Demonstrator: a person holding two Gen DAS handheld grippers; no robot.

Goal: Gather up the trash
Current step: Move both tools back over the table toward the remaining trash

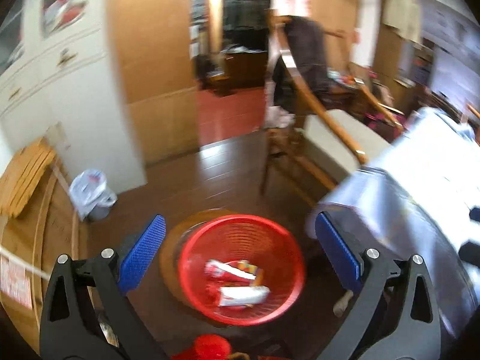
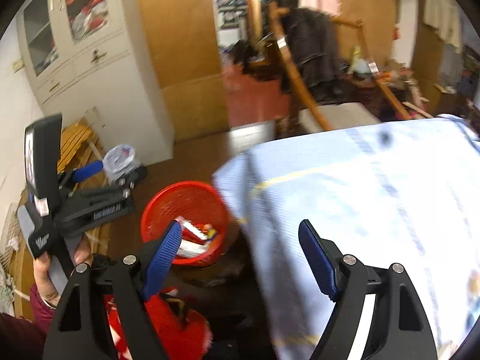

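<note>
A red mesh basket (image 1: 240, 270) stands on a round wooden stool on the dark floor, with red and white wrappers (image 1: 237, 282) lying in it. My left gripper (image 1: 240, 258) hovers over the basket, open, with nothing between its blue pads. In the right wrist view the same basket (image 2: 183, 210) sits left of the table corner, wrappers (image 2: 195, 237) inside. My right gripper (image 2: 240, 255) is open and empty, above the table's edge and the floor beside the basket. A hand (image 2: 45, 270) holds the left gripper (image 2: 87, 192) at the left of that view.
A table under a pale blue cloth (image 2: 375, 210) fills the right side. A wooden chair with a cushion (image 1: 324, 147) stands behind it. A small bin lined with a white bag (image 1: 91, 193) is by the white cabinet (image 1: 60, 75). Red fabric (image 2: 168, 324) lies below the grippers.
</note>
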